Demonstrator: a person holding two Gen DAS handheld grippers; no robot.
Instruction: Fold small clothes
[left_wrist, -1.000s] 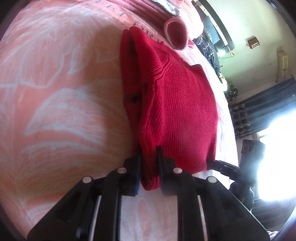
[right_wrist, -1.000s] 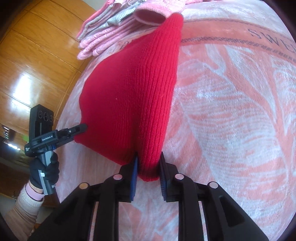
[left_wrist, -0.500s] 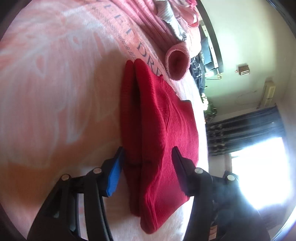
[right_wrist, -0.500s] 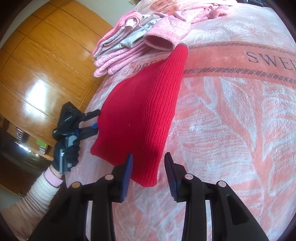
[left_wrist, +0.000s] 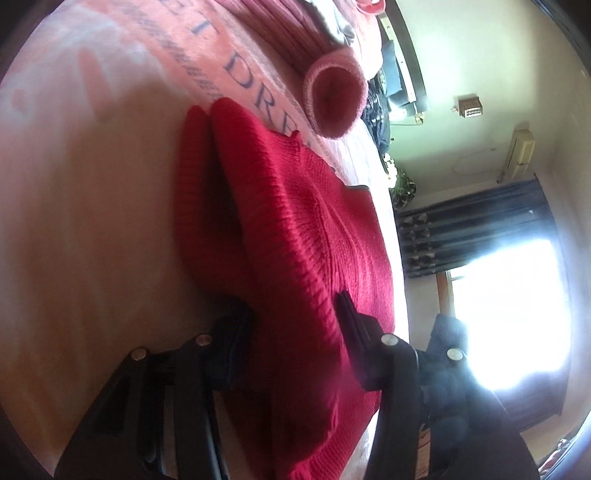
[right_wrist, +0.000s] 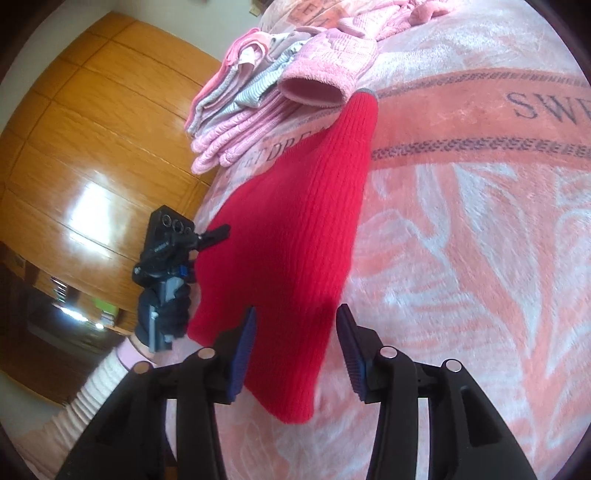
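Red knit garment (right_wrist: 295, 236), soft, light and floppy, lies folded near the blanket's (right_wrist: 480, 258) left edge, just below a stack of pink clothes (right_wrist: 258, 99); I'd pinch it at a hem corner. Both the left gripper (left_wrist: 295, 325) and right gripper (right_wrist: 295, 332) hover low over its near end, jaws apart, gripping nothing.

A soft pink blanket (right_wrist: 461, 229) with white leaves and blue letters covers the bed. On it lie a folded red sweater (right_wrist: 306, 236) and a pile of pink clothes (right_wrist: 280, 92)
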